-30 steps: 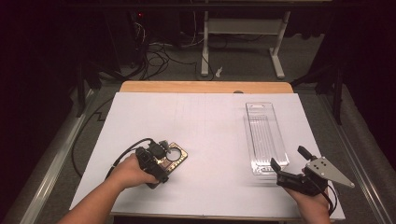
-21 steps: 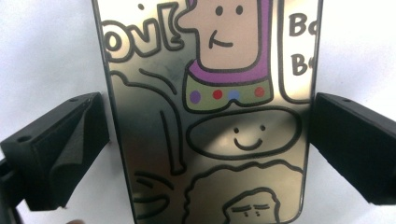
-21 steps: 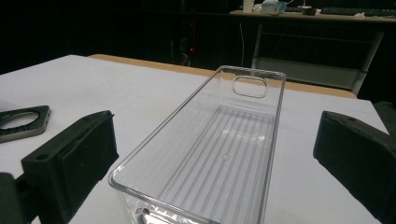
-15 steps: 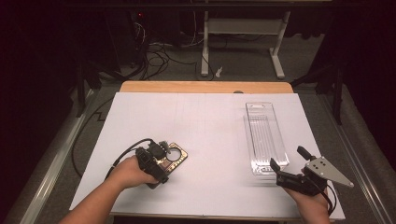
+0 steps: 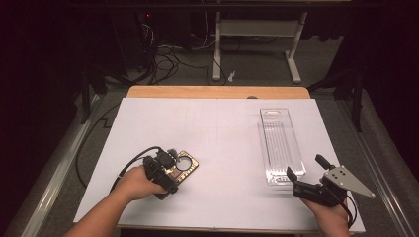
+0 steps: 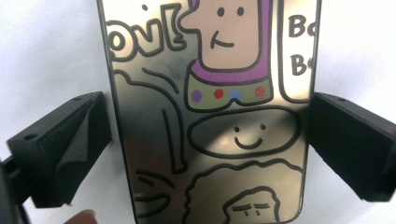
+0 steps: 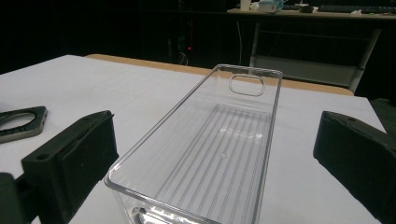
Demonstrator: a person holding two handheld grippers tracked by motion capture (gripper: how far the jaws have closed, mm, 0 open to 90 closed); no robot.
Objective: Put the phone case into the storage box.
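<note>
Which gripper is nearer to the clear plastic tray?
Right. The right gripper sits at the near end of the clear tray, its open jaws on either side of that end. The left gripper is far across the table, over a phone case.

Flat glossy bronze phone case, black-outlined cartoons, purple accents; clear ribbed plastic tray; white-covered worktop.

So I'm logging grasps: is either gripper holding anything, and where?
Neither grips yet. The left gripper straddles the phone case, jaws just clear of its long sides; the right gripper is open around the clear tray.
</note>
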